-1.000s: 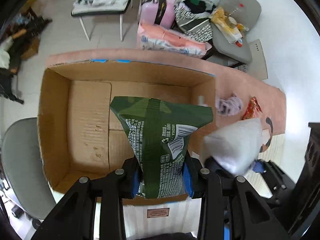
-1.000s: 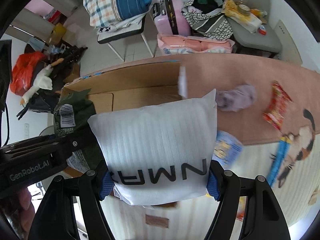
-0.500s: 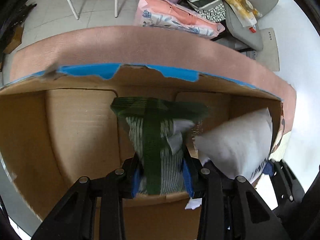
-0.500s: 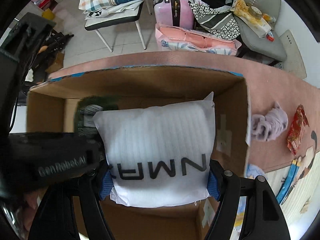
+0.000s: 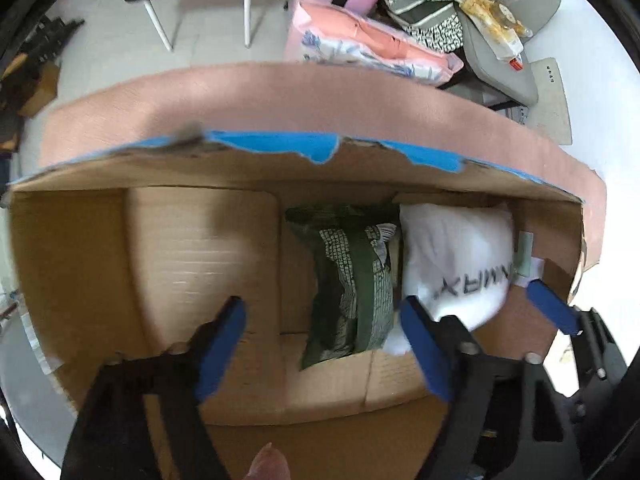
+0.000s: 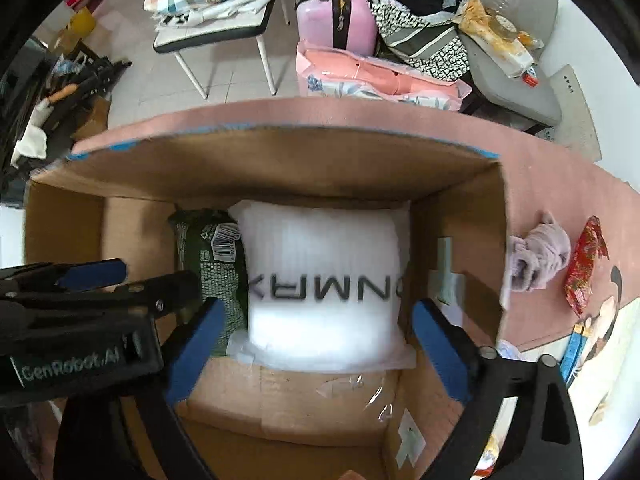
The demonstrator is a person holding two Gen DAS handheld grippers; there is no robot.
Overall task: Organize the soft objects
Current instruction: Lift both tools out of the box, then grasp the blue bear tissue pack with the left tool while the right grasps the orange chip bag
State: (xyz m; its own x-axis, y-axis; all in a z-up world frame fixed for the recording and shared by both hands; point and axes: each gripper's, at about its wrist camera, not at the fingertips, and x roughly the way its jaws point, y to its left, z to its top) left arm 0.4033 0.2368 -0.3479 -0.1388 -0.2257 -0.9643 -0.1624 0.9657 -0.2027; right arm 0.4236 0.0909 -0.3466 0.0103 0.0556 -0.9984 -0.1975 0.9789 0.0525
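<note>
1. The left gripper (image 5: 320, 344) has just been opening; its jaws stand apart, off the green packet (image 5: 352, 284).
2. The right gripper (image 6: 316, 344) has likewise spread, clear of the white pouch (image 6: 324, 280).
3. Both lie side by side against the cardboard box's (image 6: 256, 168) far wall, toward its right corner.

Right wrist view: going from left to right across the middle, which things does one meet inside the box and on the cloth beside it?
Green packet → white foam pouch → box wall → lilac cloth → red snack packet.

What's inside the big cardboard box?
Inside the cardboard box lie a green packet and a white padded bag, side by side. Whatever is under them is covered.
</note>
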